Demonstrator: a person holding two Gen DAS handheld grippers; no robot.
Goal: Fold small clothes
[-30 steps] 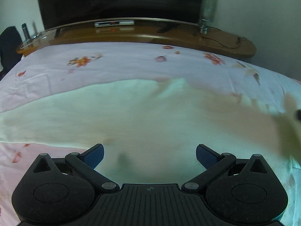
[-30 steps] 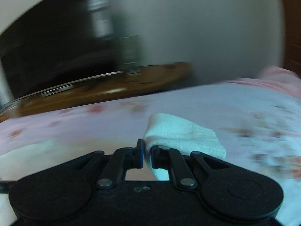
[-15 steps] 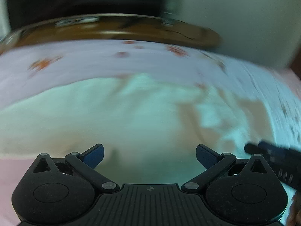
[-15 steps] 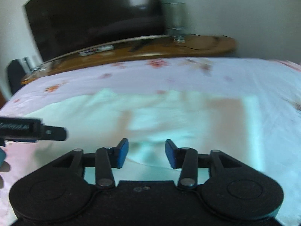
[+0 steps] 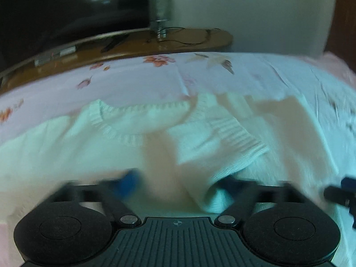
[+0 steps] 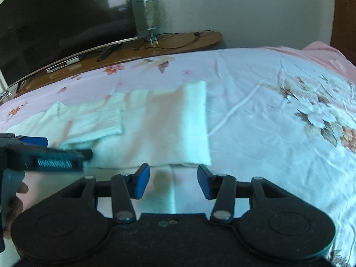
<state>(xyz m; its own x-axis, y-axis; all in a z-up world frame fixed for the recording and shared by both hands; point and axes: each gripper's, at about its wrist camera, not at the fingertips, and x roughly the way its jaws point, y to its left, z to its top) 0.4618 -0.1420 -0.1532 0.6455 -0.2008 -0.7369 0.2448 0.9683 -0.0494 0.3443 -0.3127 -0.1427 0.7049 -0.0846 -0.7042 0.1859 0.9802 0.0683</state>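
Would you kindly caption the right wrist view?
Open right gripper hovers before a partly folded white sweater on a floral bedsheet.

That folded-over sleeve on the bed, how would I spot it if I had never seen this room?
Start from the bed's floral sheet in front of the dark television. On it lies a pale knitted sweater spread flat. The sleeve is the smaller flap lying on top of the sweater's left part, ending in a ribbed cuff, where the body beside it is one smooth panel.

Floral bedsheet, wooden shelf, dark TV, glass lamp
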